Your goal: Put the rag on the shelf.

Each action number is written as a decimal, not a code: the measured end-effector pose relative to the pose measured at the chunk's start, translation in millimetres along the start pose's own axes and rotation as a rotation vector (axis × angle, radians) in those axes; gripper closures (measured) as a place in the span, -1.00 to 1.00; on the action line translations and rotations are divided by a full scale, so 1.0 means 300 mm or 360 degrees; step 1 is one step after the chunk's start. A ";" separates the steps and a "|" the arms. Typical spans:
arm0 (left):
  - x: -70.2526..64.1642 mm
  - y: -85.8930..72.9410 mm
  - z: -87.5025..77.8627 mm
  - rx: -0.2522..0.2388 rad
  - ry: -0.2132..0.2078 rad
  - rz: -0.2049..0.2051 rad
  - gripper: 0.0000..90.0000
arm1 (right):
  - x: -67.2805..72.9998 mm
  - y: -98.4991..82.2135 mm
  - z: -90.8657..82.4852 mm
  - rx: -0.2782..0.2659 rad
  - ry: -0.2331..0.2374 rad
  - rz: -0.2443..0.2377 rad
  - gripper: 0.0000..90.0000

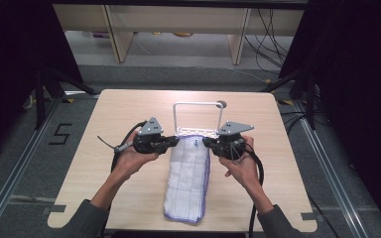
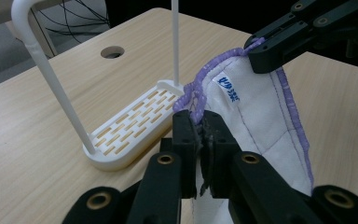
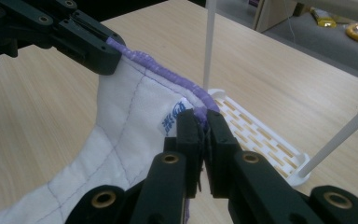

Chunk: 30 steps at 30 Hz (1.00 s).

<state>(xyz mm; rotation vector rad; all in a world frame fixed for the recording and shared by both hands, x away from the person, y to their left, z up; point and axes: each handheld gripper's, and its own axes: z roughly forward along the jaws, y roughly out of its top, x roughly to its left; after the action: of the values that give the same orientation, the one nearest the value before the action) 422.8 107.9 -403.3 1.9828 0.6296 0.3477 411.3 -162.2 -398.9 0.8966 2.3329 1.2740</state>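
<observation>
Left hand-held gripper (image 2: 200, 128) pinches towel (image 1: 188, 173) corner; right hand-held gripper (image 3: 200, 128) pinches other corner; blue tag (image 2: 232, 89) print unreadable; "5" (image 1: 61, 134) on floor

Grey sleeves cover both forearms; each gripper, left (image 1: 176, 142) and right (image 1: 206, 142), is black with brass-coloured screws, a grey three-cornered plate on top and a trailing black cable
</observation>
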 end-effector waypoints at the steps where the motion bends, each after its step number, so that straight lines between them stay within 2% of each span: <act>1: -0.002 0.004 -0.001 -0.0011 -0.0004 -0.0003 0.87 | -0.001 0.004 -0.004 -0.0013 0.0002 -0.0011 0.92; 2: -0.002 0.010 -0.003 -0.0015 -0.0008 0.0001 0.87 | -0.004 0.008 -0.008 -0.0031 -0.0005 -0.0026 0.92; 4: -0.004 0.026 -0.009 -0.0007 -0.0001 -0.0008 0.87 | -0.007 0.017 -0.017 -0.0028 0.0001 -0.0011 0.92; 5: -0.004 0.034 -0.011 -0.0015 -0.0005 -0.0003 0.87 | -0.005 0.022 -0.019 -0.0049 -0.0012 0.0000 0.92; 6: -0.007 0.041 -0.011 -0.0033 -0.0004 -0.0013 0.87 | -0.007 0.028 -0.023 -0.0042 0.0006 0.0016 0.92; 9: -0.008 0.068 -0.018 -0.0040 0.0002 0.0008 0.87 | -0.013 0.052 -0.037 -0.0052 -0.0012 -0.0003 0.92; 10: -0.008 0.076 -0.021 -0.0040 0.0013 0.0005 0.87 | -0.017 0.060 -0.040 -0.0073 -0.0030 -0.0038 0.92; 12: -0.006 0.093 -0.027 -0.0036 0.0015 0.0006 0.87 | -0.023 0.076 -0.047 -0.0060 -0.0021 -0.0039 0.92; 19: 0.007 0.159 -0.046 -0.0061 0.0017 0.0005 0.88 | -0.042 0.133 -0.072 -0.0124 -0.0050 -0.0040 0.92; 22: 0.017 0.195 -0.055 -0.0071 0.0038 0.0014 0.88 | -0.046 0.162 -0.086 -0.0134 -0.0057 -0.0027 0.92; 24: 0.025 0.221 -0.059 -0.0072 0.0052 0.0023 0.88 | -0.055 0.183 -0.091 -0.0157 -0.0070 -0.0063 0.92; 25: 0.028 0.234 -0.061 -0.0074 0.0058 0.0021 0.88 | -0.055 0.193 -0.096 -0.0150 -0.0062 -0.0042 0.92; 26: 0.034 0.248 -0.063 -0.0071 0.0059 0.0016 0.88 | -0.058 0.203 -0.100 -0.0167 -0.0084 -0.0040 0.92; 29: 0.055 0.283 -0.059 -0.0083 0.0079 0.0000 0.88 | -0.077 0.232 -0.111 -0.0180 -0.0078 -0.0048 0.92; 30: 0.063 0.294 -0.059 -0.0071 0.0083 -0.0001 0.88 | -0.081 0.240 -0.115 -0.0179 -0.0079 -0.0024 0.92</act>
<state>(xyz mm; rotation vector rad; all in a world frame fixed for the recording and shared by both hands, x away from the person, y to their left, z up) 454.6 98.2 -317.5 1.9359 0.6499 0.4113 436.6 -171.2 -319.8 0.8625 2.2024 1.3462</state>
